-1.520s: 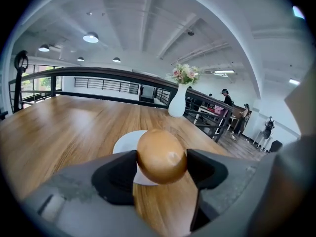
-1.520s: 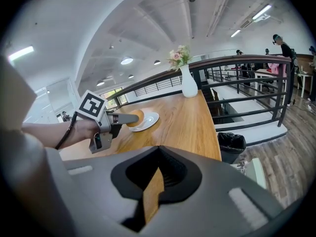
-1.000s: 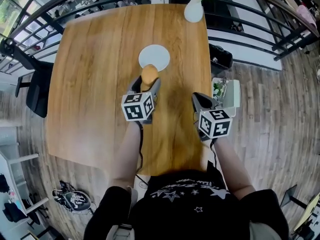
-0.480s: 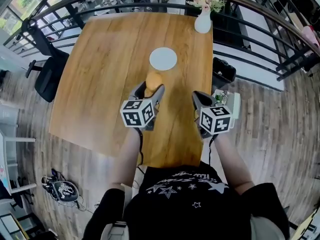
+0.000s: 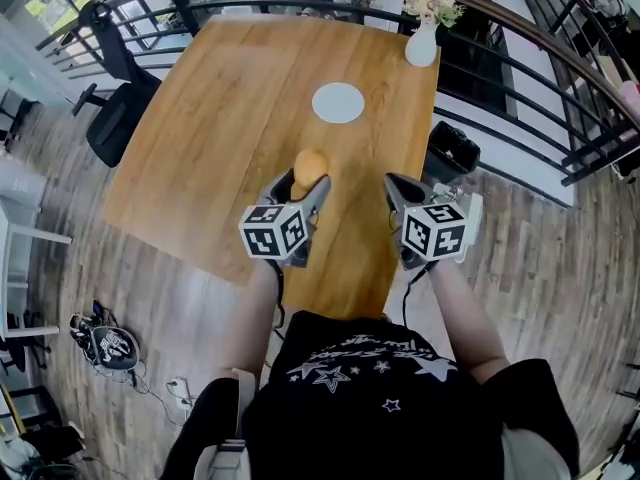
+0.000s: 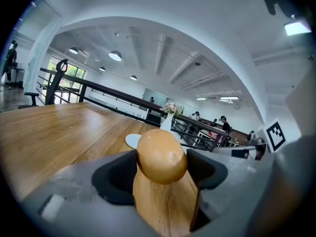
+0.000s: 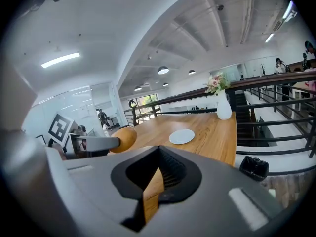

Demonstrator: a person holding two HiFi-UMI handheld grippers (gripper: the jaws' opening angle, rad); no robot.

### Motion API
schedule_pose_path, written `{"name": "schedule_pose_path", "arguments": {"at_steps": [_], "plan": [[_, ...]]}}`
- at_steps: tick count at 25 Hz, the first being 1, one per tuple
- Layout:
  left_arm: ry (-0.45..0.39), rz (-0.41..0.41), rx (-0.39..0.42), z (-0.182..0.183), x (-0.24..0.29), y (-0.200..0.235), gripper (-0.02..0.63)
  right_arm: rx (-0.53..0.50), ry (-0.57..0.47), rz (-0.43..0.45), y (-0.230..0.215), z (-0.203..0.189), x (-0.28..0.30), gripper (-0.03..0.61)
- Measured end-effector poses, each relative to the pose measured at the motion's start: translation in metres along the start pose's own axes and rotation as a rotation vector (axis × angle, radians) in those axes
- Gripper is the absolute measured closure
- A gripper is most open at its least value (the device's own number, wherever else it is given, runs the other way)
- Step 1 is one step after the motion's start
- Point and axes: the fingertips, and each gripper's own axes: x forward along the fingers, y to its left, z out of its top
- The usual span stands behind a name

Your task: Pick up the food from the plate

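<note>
A smooth orange-brown bread roll (image 5: pixel 310 166) is clamped between the fingers of my left gripper (image 5: pixel 303 180), above the wooden table (image 5: pixel 210 118) and apart from the plate. In the left gripper view the roll (image 6: pixel 162 156) fills the gap between the dark pads. The white round plate (image 5: pixel 338 102) lies bare further back on the table, small behind the roll in that view (image 6: pixel 130 140). My right gripper (image 5: pixel 400 190) hangs beside the left with jaws together and nothing in them (image 7: pixel 155 174). Its view shows the roll (image 7: pixel 123 138) at left and the plate (image 7: pixel 181 136).
A white vase with flowers (image 5: pixel 421 43) stands at the table's far right corner. A black railing (image 5: pixel 520 78) curves behind the table. A dark chair (image 5: pixel 118 118) is at the left, and a black bag (image 5: pixel 452 153) lies on the floor at the right.
My left gripper has drawn the roll back from the plate's edge toward the table's near side. The right gripper has kept its place beside it. The head view has swung.
</note>
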Motion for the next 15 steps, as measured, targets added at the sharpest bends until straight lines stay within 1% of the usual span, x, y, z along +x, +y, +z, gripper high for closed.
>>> {"name": "schedule_pose_path", "arguments": {"at_steps": [4,9,15], "plan": [[-0.003,0.011,0.007,-0.013,-0.013,-0.021,0.285,-0.023,0.011,0.056,0.004,-0.008,-0.019,0.579],[-0.004,0.029,0.019,-0.031,-0.027,-0.05,0.285,-0.038,0.007,0.089,0.0,-0.011,-0.047,0.578],[-0.022,0.072,0.024,-0.046,-0.043,-0.079,0.285,-0.088,0.025,0.133,-0.007,-0.019,-0.073,0.578]]}}
